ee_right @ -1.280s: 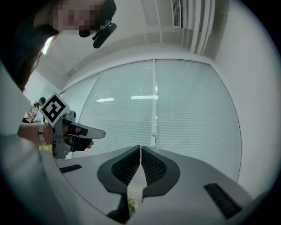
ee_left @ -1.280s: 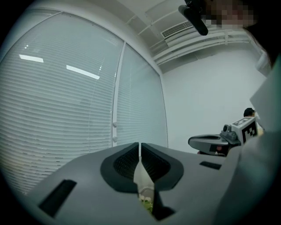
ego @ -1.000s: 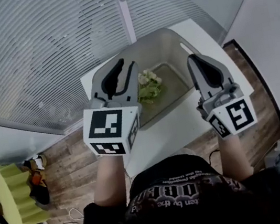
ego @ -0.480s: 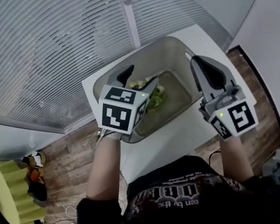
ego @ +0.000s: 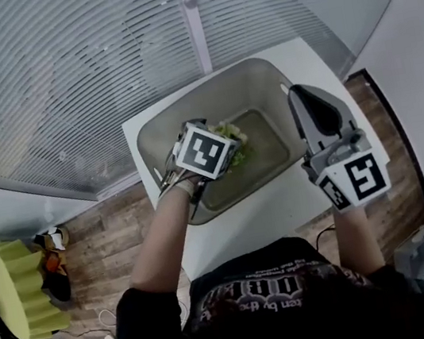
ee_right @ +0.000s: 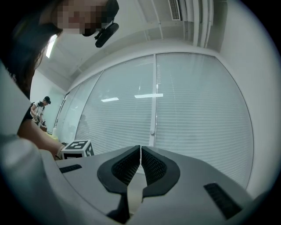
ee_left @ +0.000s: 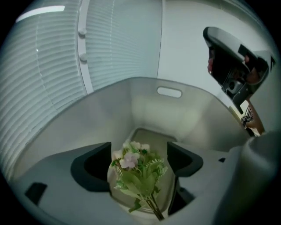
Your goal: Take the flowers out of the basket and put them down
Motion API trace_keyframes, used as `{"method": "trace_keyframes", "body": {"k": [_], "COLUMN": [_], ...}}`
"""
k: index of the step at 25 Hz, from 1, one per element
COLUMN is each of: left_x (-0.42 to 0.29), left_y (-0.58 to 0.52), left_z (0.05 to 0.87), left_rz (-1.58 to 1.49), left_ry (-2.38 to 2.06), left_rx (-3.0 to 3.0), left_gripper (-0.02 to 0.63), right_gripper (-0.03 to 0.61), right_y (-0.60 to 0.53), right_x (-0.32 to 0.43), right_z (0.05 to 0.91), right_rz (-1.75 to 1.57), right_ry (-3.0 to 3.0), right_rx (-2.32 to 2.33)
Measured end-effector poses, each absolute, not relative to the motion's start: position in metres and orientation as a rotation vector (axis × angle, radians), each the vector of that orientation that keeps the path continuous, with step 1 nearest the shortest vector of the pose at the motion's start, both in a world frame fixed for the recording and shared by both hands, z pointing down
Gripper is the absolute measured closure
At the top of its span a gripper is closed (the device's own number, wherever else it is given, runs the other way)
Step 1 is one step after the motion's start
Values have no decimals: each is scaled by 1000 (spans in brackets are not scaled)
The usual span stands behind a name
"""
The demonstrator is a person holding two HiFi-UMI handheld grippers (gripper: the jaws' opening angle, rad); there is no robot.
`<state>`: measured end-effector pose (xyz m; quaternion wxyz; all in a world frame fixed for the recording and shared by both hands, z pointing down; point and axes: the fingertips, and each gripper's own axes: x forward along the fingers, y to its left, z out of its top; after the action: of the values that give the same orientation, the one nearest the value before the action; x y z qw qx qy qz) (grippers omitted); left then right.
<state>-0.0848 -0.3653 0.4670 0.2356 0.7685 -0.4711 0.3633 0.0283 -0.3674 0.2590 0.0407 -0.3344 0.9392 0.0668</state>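
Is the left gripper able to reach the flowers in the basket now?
Likely yes: the left gripper reaches into the basket, its jaws have just been opening, flowers between them, nothing blocking.

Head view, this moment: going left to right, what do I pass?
Yellow-green object on the floor → basket, its left wall → left gripper, whose jaws have just been opening, with the flowers between them but not pressed → flowers, showing past its cube → right gripper, shut.
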Motion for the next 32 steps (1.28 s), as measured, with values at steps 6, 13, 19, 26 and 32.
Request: {"method": "trace_keyframes", "body": {"k": [6,13,19,26,32], "left_x": [-92,-92,-95,-105,-104], "left_y": [-359,-340,-338,-333,-337], "left_z": [523,556,571,577,569], "left_rz": [1195,1194,1224,1290,1263], "left_ry": [-1236,-1138,-1124,-1116,-1143], "left_rx": [1994,1805,1737,1674,1695], "left_gripper": [210,209,225,406,506], "right_gripper": [549,549,549,549,549], "right_y": [-368,-370,-365,-359,-354], "right_x": [25,23,17,18,25], "right_z": [264,268,269,269,265], "right_rz": [195,165,171,174,191], "right_ry": [2884,2878,2887,2886,2876], "right_rx": [-976,-942,-902,-906,-939]}}
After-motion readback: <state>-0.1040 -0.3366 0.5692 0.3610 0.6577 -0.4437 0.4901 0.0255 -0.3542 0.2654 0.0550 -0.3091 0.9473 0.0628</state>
